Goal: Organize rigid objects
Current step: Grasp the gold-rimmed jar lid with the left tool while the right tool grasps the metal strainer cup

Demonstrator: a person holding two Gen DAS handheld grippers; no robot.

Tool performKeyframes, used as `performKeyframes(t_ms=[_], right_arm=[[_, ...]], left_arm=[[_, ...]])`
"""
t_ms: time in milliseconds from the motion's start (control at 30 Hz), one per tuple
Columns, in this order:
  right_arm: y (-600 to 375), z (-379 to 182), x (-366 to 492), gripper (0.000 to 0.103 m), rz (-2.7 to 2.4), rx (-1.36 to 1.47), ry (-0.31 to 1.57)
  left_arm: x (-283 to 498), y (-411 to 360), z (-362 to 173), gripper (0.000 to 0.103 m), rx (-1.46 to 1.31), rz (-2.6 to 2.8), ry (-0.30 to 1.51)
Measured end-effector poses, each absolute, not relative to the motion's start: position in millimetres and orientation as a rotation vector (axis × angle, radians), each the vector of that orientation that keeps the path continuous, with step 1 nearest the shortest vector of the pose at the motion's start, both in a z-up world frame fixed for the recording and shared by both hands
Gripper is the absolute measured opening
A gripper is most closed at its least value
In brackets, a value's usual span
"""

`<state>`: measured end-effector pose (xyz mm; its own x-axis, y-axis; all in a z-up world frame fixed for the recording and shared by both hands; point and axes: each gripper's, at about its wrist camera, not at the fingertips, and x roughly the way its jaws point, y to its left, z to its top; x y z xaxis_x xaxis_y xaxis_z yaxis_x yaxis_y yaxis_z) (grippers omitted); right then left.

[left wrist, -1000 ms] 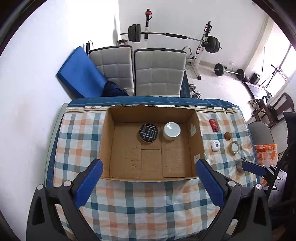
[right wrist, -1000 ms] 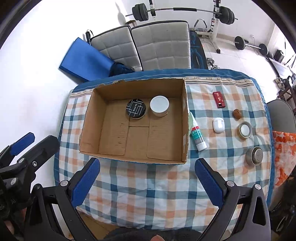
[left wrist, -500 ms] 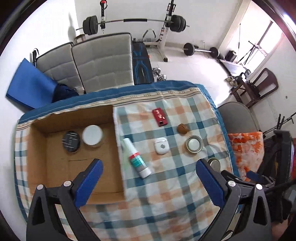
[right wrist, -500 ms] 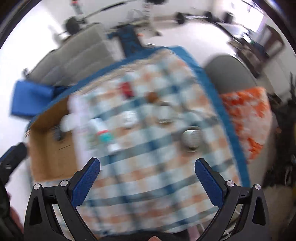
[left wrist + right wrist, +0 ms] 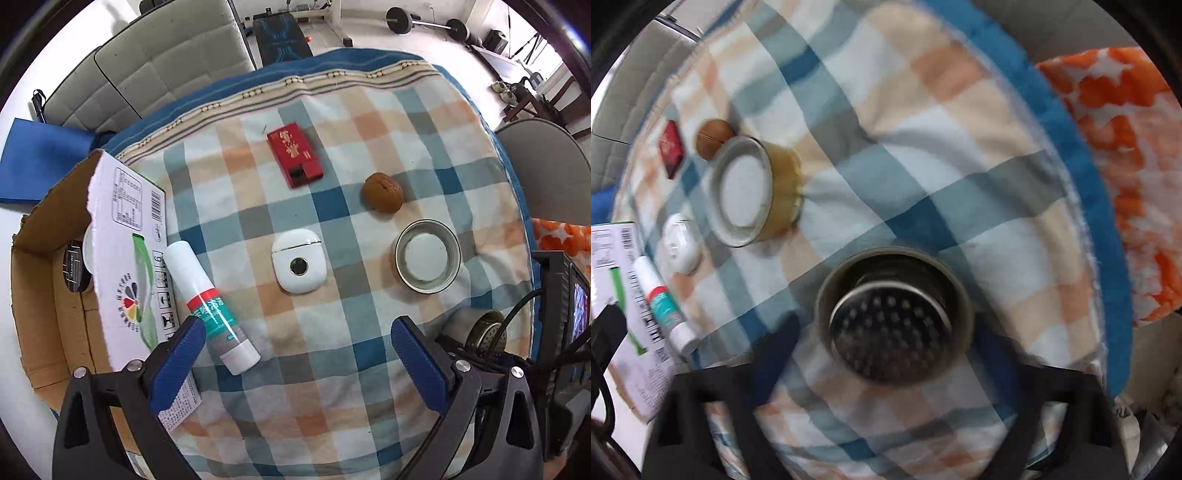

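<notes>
Metal strainer tin (image 5: 892, 314) is now closely framed between the spread right tongs (image 5: 886, 354), indicating pickup; left tongs (image 5: 295, 345) are spread, empty.

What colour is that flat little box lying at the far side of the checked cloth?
Red, with gold markings and a dark patch at one end: the small box shows best in the left wrist view.

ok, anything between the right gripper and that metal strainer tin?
Nothing visible. The strainer tin sits directly ahead of the right gripper on bare checked cloth; the gold tin is well off to the side.
</notes>
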<state>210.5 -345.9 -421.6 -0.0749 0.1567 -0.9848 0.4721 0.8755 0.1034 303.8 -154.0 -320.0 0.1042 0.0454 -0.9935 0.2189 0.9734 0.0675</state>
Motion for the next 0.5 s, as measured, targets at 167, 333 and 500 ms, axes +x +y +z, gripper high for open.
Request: performKeyframes(t_ms=[167,333,500], right_arm=[[-356,-427,211,0.072,-0.239,0.487,1.666],[-393,-406,217,0.072,-0.273,0.462,1.632],[-429,-401,229,0.073,-0.322,0.462,1.621]], left_arm=[[317,-166,-328,0.103,0.156,-0.163,1.509],[342,-193,-345,0.103,0.004,-0.258,1.579],[361,-231,-374,0.097,-0.028,-0.324,1.661]])
